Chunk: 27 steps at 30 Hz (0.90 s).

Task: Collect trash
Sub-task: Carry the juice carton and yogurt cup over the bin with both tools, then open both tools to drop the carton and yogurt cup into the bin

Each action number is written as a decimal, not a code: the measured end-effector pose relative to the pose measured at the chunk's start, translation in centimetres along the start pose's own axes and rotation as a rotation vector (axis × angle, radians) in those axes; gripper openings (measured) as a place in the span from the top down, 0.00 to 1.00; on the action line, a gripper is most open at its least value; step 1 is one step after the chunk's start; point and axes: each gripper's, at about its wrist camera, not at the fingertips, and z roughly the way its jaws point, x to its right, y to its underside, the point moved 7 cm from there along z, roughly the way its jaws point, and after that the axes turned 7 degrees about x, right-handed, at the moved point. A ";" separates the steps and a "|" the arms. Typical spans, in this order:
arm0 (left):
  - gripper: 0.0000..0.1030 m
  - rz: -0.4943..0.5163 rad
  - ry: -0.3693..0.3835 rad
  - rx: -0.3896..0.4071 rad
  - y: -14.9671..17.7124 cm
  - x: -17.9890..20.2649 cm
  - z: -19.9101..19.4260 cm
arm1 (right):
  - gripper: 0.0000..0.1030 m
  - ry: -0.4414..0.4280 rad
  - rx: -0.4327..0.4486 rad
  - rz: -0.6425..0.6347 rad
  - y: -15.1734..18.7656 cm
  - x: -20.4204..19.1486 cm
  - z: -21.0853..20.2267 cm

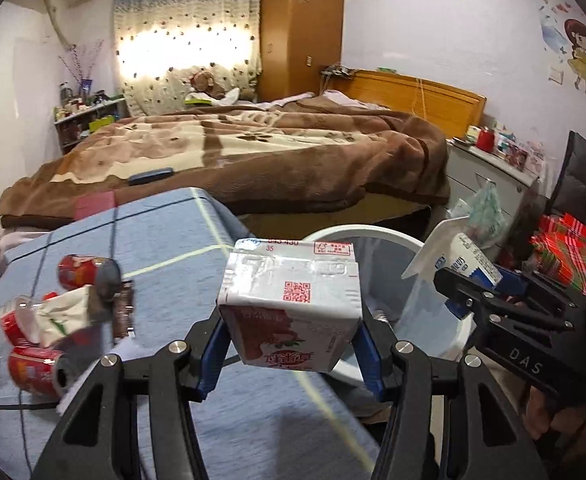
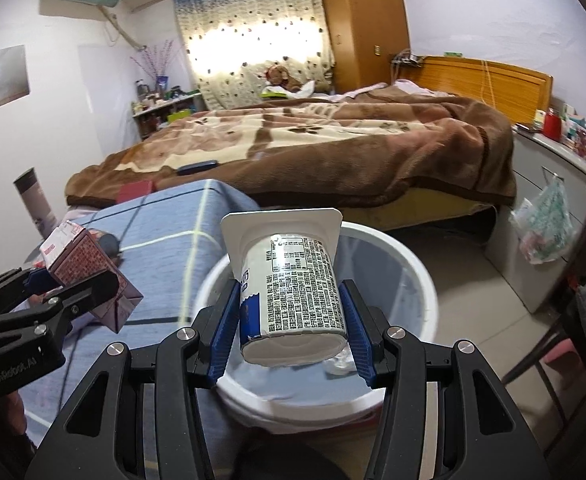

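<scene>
Two grippers each clamp trash: the left gripper [image 1: 291, 330] holds a carton [image 1: 291, 304] at lower centre over the blue cloth [image 1: 165, 240], the right gripper [image 2: 293, 320] a cup [image 2: 291, 284] above the white bin [image 2: 413, 264].

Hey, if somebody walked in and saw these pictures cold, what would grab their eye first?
Front and centre, the left hand-held gripper clamps a pink milk carton over the blue cloth, while the right hand-held gripper clamps a white yogurt cup above the white bin. Red cans and wrappers lie on the cloth at left, and a bed with a brown blanket fills the background.
</scene>
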 end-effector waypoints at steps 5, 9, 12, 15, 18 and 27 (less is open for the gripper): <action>0.43 0.015 0.021 -0.023 0.1 1.8 1.6 | 0.50 0.032 -0.026 0.022 0.4 1.8 0.8; 0.43 0.024 0.031 -0.050 0.5 2.8 2.9 | 0.50 0.054 -0.056 0.023 1.1 2.9 1.6; 0.43 0.013 0.055 -0.073 0.9 3.4 3.9 | 0.50 0.067 -0.086 0.017 1.7 3.5 2.3; 0.43 0.005 0.075 -0.097 1.4 4.1 5.0 | 0.50 0.089 -0.116 0.015 2.1 4.3 3.1; 0.43 0.001 0.085 -0.115 1.6 4.6 5.6 | 0.50 0.096 -0.133 0.011 2.4 4.7 3.5; 0.31 -0.027 0.078 -0.123 1.8 4.0 5.3 | 0.47 0.113 -0.145 0.022 2.5 5.2 3.4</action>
